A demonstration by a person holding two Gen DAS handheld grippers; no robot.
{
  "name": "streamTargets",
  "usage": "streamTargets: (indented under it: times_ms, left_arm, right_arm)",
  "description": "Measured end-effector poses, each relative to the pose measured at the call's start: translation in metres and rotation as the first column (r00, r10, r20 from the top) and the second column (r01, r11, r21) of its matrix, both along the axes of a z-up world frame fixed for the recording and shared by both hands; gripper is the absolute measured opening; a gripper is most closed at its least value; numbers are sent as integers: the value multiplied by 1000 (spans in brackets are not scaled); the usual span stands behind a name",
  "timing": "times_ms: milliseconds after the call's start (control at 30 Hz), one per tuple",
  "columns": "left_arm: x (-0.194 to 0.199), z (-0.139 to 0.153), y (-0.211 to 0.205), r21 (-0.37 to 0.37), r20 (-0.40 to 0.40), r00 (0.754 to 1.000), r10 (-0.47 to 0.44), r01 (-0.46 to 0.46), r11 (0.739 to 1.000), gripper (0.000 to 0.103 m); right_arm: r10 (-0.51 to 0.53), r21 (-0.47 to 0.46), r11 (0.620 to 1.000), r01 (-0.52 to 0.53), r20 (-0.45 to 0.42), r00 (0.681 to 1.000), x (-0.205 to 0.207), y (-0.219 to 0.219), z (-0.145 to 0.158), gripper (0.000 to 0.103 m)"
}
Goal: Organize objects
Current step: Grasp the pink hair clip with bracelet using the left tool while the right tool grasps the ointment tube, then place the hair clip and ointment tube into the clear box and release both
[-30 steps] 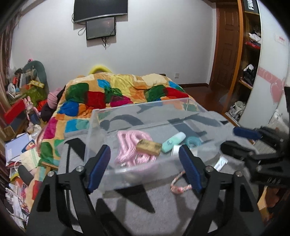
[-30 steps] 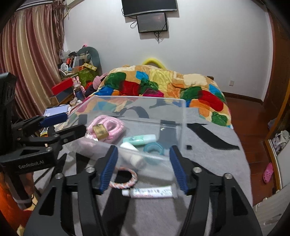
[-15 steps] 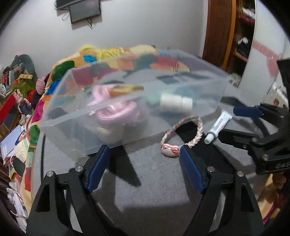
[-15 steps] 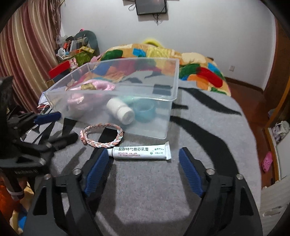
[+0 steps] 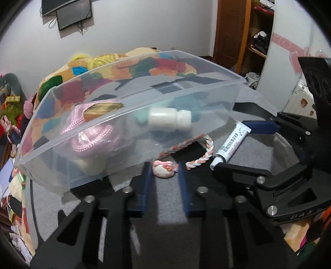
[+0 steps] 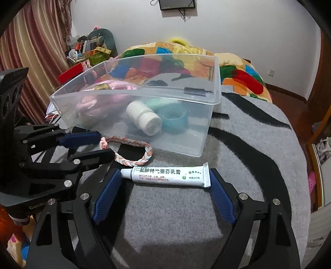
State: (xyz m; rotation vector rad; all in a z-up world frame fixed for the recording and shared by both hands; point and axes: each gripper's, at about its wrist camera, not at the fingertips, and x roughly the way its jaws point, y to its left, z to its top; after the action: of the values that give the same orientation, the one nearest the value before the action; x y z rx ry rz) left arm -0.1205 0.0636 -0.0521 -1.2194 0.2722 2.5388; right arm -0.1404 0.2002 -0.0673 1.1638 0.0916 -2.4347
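A clear plastic bin point(image 5: 124, 132) point(image 6: 202, 128) stands on a grey and black rug. It holds a pink rope point(image 5: 93, 134), a white bottle point(image 6: 144, 119), a teal tape roll point(image 6: 173, 119) and a brown item. A braided bracelet point(image 5: 198, 151) point(image 6: 132, 151) lies in front of the bin. My left gripper point(image 5: 164, 169) has narrowed around its pink knot point(image 5: 164, 168), fingers close on both sides. A white ointment tube point(image 6: 168, 173) point(image 5: 231, 142) lies between the fingers of my open right gripper point(image 6: 165, 182), ends near each fingertip.
A bed with a colourful patchwork quilt point(image 6: 238, 72) lies behind the bin. Clutter and curtains point(image 6: 41, 51) stand at the left. A wooden door and shelves point(image 5: 254, 31) are at the right. A screen point(image 5: 68, 12) hangs on the wall.
Both grippers have lowered and moved forward to the rug. The left jaws have narrowed around the bracelet's knot. The right gripper has come down around the tube.
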Motion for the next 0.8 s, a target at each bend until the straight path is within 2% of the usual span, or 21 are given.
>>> streamTargets:
  times_ms: [133, 467, 800]
  left_arm:
    - [5, 3, -3, 20, -13, 1000, 0, 1, 1000, 21]
    - [26, 15, -33, 130, -33, 997, 74, -69, 989, 21]
    - [41, 64, -47, 190, -150, 982, 112, -83, 978, 21]
  right_arm:
    - [5, -2, 1000, -5, -17, 1000, 6, -1, 1, 82]
    - [-32, -28, 999, 31, -59, 998, 22, 10, 16, 82]
    - [-52, -88, 995, 37, -167, 985, 23, 5, 60, 82]
